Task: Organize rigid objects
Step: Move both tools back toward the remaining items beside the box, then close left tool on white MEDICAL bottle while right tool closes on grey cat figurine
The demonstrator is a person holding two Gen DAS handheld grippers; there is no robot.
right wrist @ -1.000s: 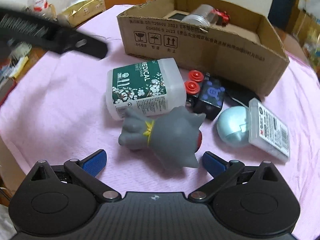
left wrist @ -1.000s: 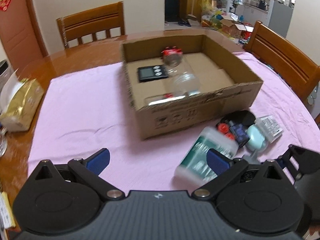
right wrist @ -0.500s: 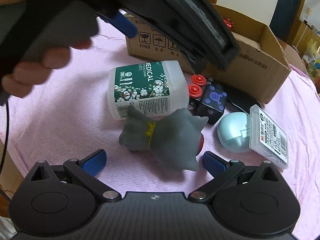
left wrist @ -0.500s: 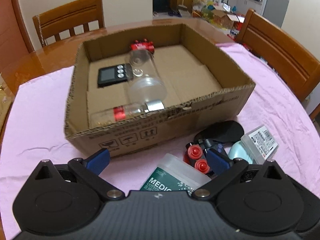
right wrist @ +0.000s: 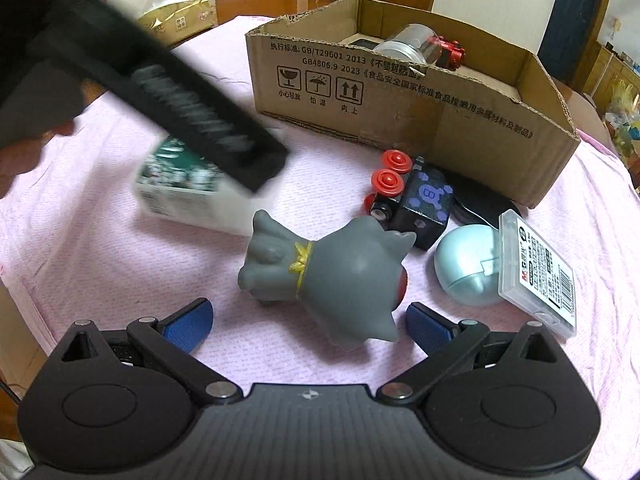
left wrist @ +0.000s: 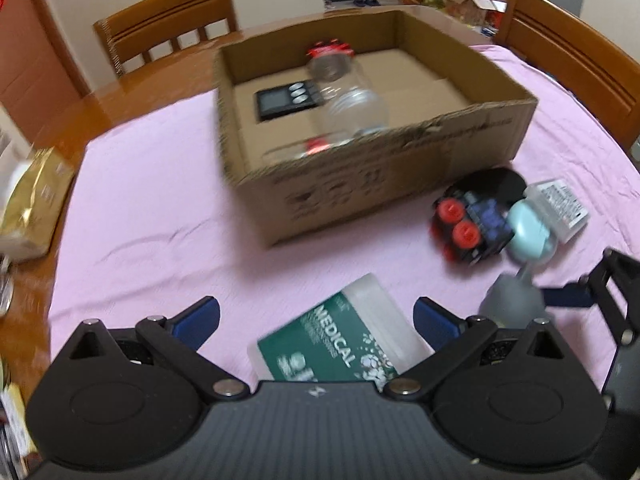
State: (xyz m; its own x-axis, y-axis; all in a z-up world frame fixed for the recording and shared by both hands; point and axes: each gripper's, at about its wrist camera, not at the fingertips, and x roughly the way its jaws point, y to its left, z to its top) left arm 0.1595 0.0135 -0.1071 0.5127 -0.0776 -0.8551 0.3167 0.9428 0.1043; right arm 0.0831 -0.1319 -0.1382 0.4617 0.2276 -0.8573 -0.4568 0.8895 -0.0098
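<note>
My left gripper (left wrist: 316, 320) is open, with the white-and-green medical swab box (left wrist: 340, 344) lying between its fingers on the pink cloth. My right gripper (right wrist: 306, 320) is open, its fingers on either side of a grey cat-like toy (right wrist: 332, 276). The swab box (right wrist: 188, 192) lies left of the toy, partly hidden by the left gripper's body (right wrist: 172, 100). A cardboard box (left wrist: 360, 184) holds a clear jar (left wrist: 352, 100), a black timer (left wrist: 288, 98) and a red toy.
A black toy with red wheels (right wrist: 408, 196), a pale blue egg-shaped case (right wrist: 468, 268), a clear plastic case (right wrist: 536, 272) and a black disc lie right of the toy. A gold bag (left wrist: 28, 204) sits at the left table edge. Wooden chairs (left wrist: 168, 24) stand behind.
My left gripper pulled back from the cardboard box and dropped low over the swab box. The swab box has shifted left. My right gripper stayed around the grey toy.
</note>
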